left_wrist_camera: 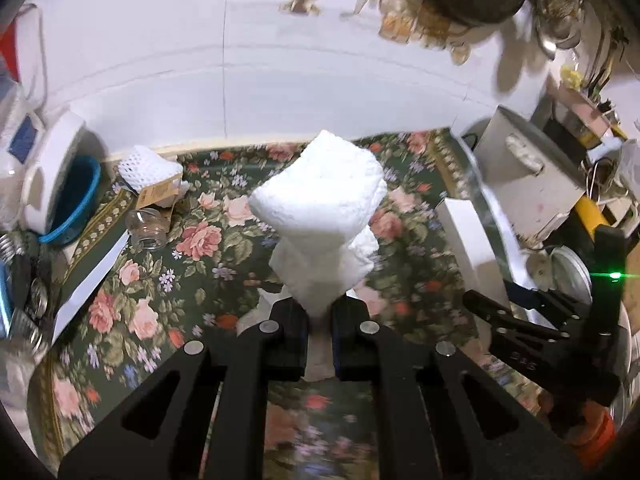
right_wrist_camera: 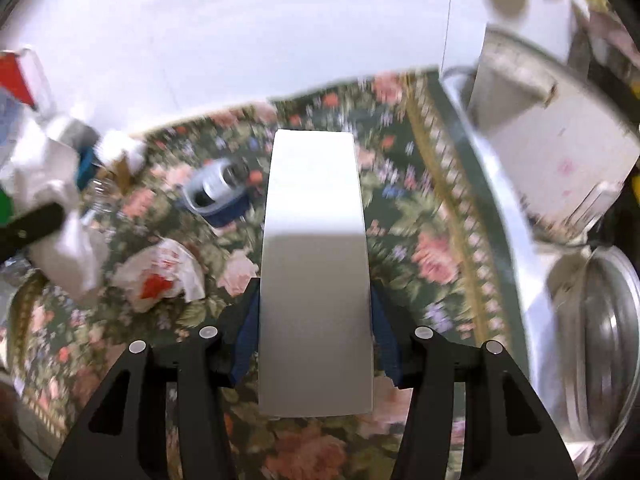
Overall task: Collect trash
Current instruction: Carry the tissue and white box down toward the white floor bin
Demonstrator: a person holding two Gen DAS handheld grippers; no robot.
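My left gripper is shut on a crumpled white paper towel and holds it above the floral tablecloth. My right gripper is shut on a white rectangular box, held lengthwise between the blue pads. The box also shows in the left wrist view, with the right gripper behind it. In the right wrist view the paper towel and the left gripper sit at the far left. A crumpled red-and-white wrapper and a blue-and-white packet lie on the cloth.
A white foam net, a brown tag and a small glass jar lie at the back left near a white pot with a blue rim. A white appliance and a metal lid stand at the right. A white wall runs behind.
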